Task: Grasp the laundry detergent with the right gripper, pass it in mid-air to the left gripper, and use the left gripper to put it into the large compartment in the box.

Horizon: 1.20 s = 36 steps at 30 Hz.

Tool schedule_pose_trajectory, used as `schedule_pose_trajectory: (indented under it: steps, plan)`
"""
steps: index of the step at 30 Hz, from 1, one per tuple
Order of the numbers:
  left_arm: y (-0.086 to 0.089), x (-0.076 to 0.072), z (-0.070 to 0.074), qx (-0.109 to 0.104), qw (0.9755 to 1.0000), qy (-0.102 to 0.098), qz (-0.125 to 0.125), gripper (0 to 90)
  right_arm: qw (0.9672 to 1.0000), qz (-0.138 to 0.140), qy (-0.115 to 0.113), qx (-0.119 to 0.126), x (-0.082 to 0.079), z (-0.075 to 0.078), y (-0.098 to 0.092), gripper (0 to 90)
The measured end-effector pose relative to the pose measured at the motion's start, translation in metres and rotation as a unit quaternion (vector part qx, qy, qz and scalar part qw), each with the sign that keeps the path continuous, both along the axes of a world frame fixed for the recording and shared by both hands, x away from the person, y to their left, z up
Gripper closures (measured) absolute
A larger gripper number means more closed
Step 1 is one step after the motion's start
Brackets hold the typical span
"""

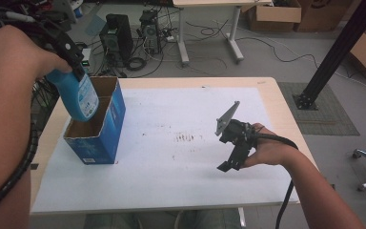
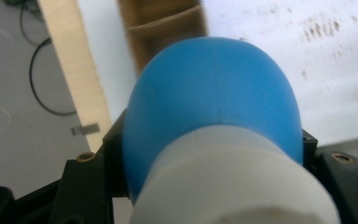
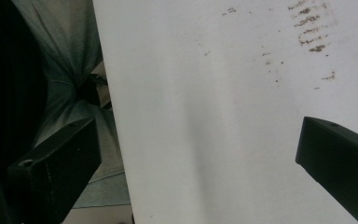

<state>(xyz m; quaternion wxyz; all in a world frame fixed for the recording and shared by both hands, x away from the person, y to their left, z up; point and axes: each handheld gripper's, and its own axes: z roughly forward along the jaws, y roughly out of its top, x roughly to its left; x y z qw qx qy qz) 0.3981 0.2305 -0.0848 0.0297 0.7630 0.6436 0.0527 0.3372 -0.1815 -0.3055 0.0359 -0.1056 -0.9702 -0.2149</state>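
A blue bottle [image 1: 78,95] with a white cap hangs bottom-down over the open top of a blue cardboard box [image 1: 106,129] at the table's left. My left gripper [image 1: 71,57] is shut on the bottle near its cap. In the left gripper view the blue bottle [image 2: 212,98] bulges between the black jaws, with the box's brown inside [image 2: 161,32] beyond it. My right gripper [image 1: 228,164] rests low over the white sheet at the right, open with nothing between its jaws. In the right gripper view its jaws stand wide apart over the white sheet [image 3: 205,121].
A white sheet [image 1: 171,162] covers most of the wooden table [image 1: 276,102], with brown smudges [image 1: 186,138] near its middle. Computer towers [image 1: 116,36], cables and cardboard boxes [image 1: 274,14] sit on the floor beyond. A black post [image 1: 336,52] stands at the right.
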Motion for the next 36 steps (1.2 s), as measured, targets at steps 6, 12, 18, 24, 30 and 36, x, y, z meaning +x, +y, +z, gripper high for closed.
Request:
schedule_pose_trajectory:
  steps: [6, 12, 18, 24, 30, 36]
  plan:
    - [0.013, 0.004, -0.020, 0.002, 0.9994, 0.008, 0.035, 39.2, 1.0000, 0.003, -0.001, 0.003, -0.001, 0.001, 0.000, 0.0]
    - [0.013, 0.008, -0.038, -0.003, 0.9993, 0.016, 0.034, 39.2, 1.0000, 0.001, -0.003, 0.008, -0.001, 0.000, -0.002, 0.0]
    - [0.014, 0.014, -0.064, -0.007, 0.9990, 0.023, 0.037, 39.2, 1.0000, 0.000, 0.001, 0.005, -0.002, -0.002, -0.004, 0.0]
    - [0.018, 0.018, -0.103, -0.006, 0.9990, 0.024, 0.037, 39.2, 1.0000, -0.005, -0.007, 0.005, -0.003, -0.003, -0.006, 0.0]
    - [0.021, 0.020, -0.128, -0.006, 0.9990, 0.026, 0.036, 39.1, 0.9998, -0.011, -0.015, 0.012, -0.002, -0.003, -0.007, 0.0]
    - [0.021, 0.022, -0.151, -0.004, 0.9992, 0.020, 0.035, 39.1, 0.9999, -0.006, -0.010, 0.009, -0.003, -0.006, -0.004, 0.0]
